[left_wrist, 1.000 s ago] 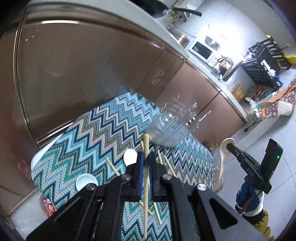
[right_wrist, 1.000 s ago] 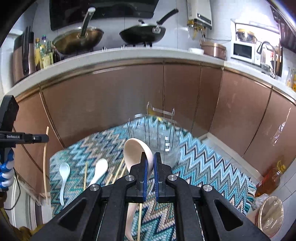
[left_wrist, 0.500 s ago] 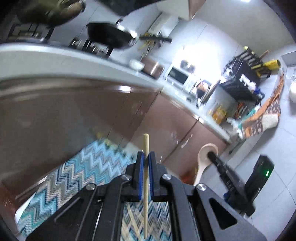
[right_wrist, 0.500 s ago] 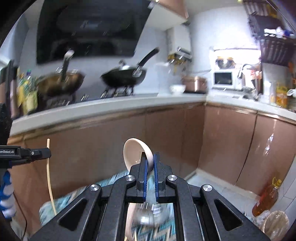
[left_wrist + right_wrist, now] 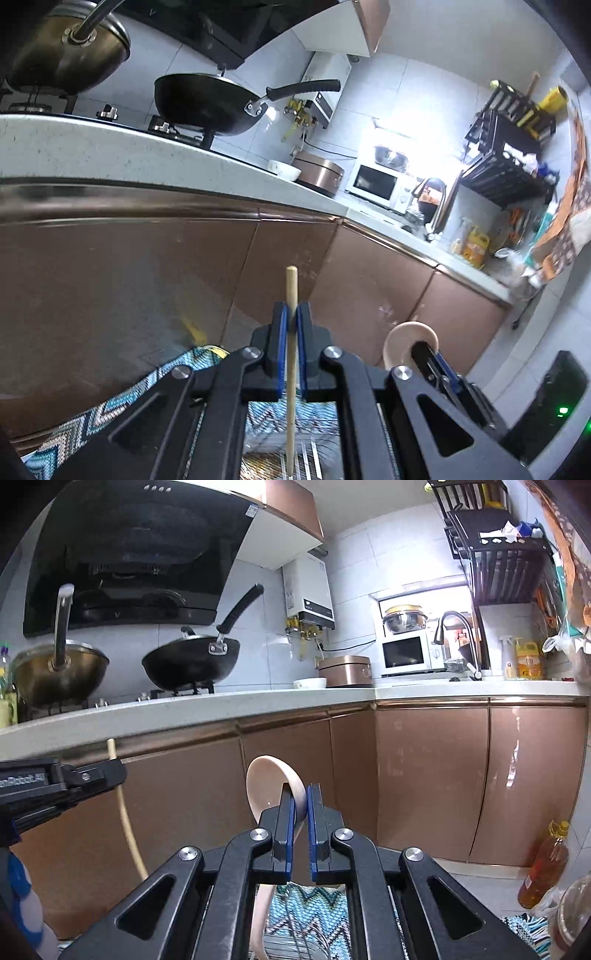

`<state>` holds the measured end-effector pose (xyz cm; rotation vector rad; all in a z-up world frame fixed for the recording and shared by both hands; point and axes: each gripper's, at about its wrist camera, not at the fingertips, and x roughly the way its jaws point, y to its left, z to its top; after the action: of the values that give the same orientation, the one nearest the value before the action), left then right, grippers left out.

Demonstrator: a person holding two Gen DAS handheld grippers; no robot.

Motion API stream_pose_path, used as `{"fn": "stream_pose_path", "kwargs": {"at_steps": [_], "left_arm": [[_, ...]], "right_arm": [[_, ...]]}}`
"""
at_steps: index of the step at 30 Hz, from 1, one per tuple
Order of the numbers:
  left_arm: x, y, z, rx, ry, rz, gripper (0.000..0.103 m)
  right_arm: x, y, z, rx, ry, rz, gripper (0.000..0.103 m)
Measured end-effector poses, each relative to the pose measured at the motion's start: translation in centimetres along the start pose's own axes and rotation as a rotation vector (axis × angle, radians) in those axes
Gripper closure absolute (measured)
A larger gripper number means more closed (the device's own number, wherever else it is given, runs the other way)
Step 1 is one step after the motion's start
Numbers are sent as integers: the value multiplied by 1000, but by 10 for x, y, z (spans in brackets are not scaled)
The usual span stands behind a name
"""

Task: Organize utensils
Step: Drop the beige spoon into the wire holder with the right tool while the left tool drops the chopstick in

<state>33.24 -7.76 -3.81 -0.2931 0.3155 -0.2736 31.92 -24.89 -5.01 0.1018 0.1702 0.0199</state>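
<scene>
Brown cabinets behind — left claw (image 5: 291, 325) clenching upright chopstick (image 5: 291, 369), right claw (image 5: 300, 808) upright spoon (image 5: 275, 786).

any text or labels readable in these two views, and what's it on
"nRobot.AI", its start cut off by the frame edge: on the side of the left claw, seen from the right wrist.
Water heater panel, range hood sticker, yellow bottle label: too small to read.

Left gripper (image 5: 291, 325) pinches chopstick (image 5: 291, 369) upright; right gripper (image 5: 300, 812) pinches spoon (image 5: 269, 786), bowl up. Left gripper sits left of right one. Both above zigzag cloth (image 5: 295, 901) and wire rack (image 5: 303, 941). Cabinets (image 5: 424, 775) behind; on worktop (image 5: 184, 709): wok (image 5: 190, 664) left, microwave (image 5: 406, 653) toward right end.
</scene>
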Motion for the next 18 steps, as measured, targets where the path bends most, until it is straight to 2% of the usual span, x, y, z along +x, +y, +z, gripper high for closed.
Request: {"fn": "stream_pose_path", "kwargs": {"at_steps": [4,9,11,13,16,18], "left_arm": [[12,-9,-27,52,-26,25,98],[9,-13,-50,91,-56,50,95],[5,-11,-53,90,-44,41,88],[-5,-10,-51,87,-34,24,71],[-22,-11,-46,100,-18,-1,63],[-36,-10,-42,107,-9,-14,57]], "right_arm": [[1,0,-24,-1,16,-18,96],[-1,1,-58,-9,57,-24,91],[-5,0,-62,-14,65,-24,84],[-9,-1,-64,-22,75,-26,80],[-17,-1,-63,-24,80,-26,71],[-21,-2,-58,-23,87,-27,69]]}}
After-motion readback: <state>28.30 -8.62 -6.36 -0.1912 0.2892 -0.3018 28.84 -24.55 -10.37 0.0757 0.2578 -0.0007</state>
